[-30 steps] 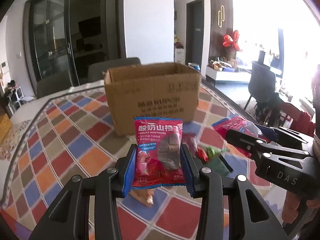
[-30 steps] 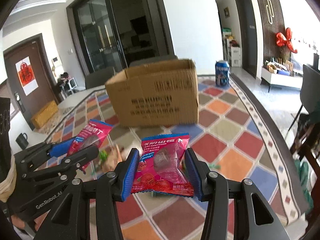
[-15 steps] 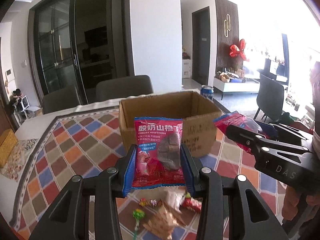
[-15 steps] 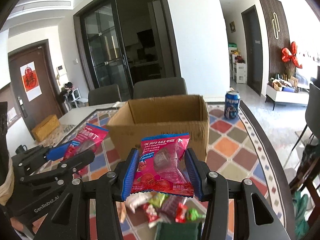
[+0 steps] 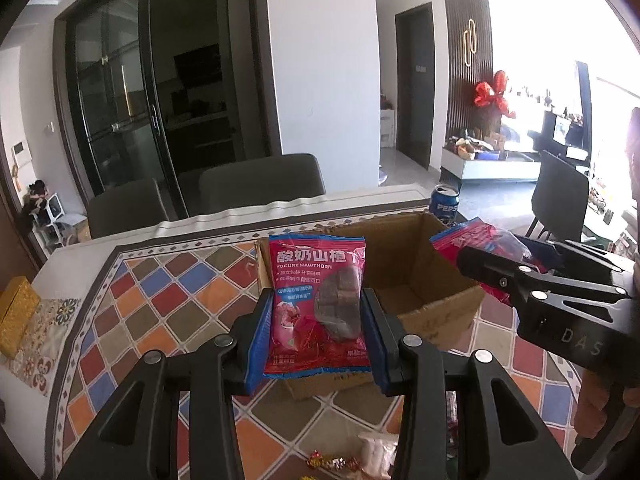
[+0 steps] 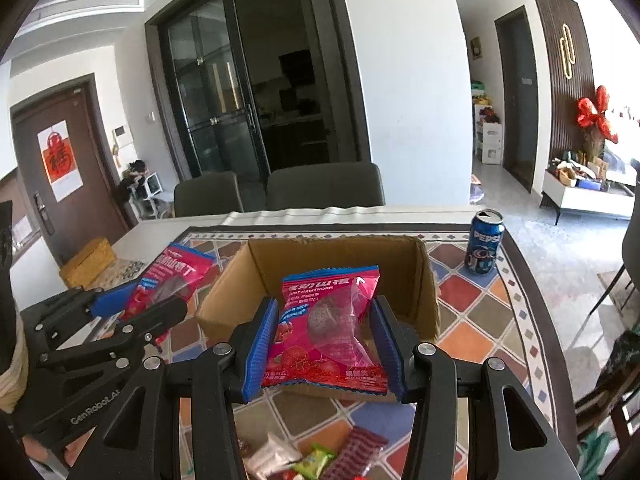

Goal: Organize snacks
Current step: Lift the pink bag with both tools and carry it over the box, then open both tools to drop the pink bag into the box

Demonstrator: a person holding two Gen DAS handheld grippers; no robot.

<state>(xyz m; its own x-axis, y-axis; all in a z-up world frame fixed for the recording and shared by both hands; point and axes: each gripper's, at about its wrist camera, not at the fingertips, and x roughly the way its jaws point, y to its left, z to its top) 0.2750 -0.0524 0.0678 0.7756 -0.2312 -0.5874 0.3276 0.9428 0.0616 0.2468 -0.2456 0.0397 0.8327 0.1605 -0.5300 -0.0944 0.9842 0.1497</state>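
My left gripper (image 5: pixel 318 336) is shut on a pink yogurt hawthorn packet (image 5: pixel 318 300), held above the near wall of an open cardboard box (image 5: pixel 436 312). My right gripper (image 6: pixel 326 340) is shut on a second pink hawthorn packet (image 6: pixel 328 328), held over the near edge of the same box (image 6: pixel 424 280). The box looks empty inside. Each gripper shows in the other's view: the right gripper (image 5: pixel 500 264) at right with its packet (image 5: pixel 480 240), the left gripper (image 6: pixel 132 308) at left with its packet (image 6: pixel 172 280). Loose small sweets (image 6: pixel 312 460) lie on the tablecloth below.
A chequered tablecloth (image 6: pixel 472 320) covers the table. A blue Pepsi can (image 6: pixel 485 247) stands behind the box at right; it also shows in the left wrist view (image 5: pixel 445 204). Two grey chairs (image 6: pixel 324 188) stand at the far side. A yellow box (image 5: pixel 14 316) lies at far left.
Both grippers have risen and moved forward with their packets. The box's open top now shows from above, and the loose sweets have dropped to the bottom of the views.
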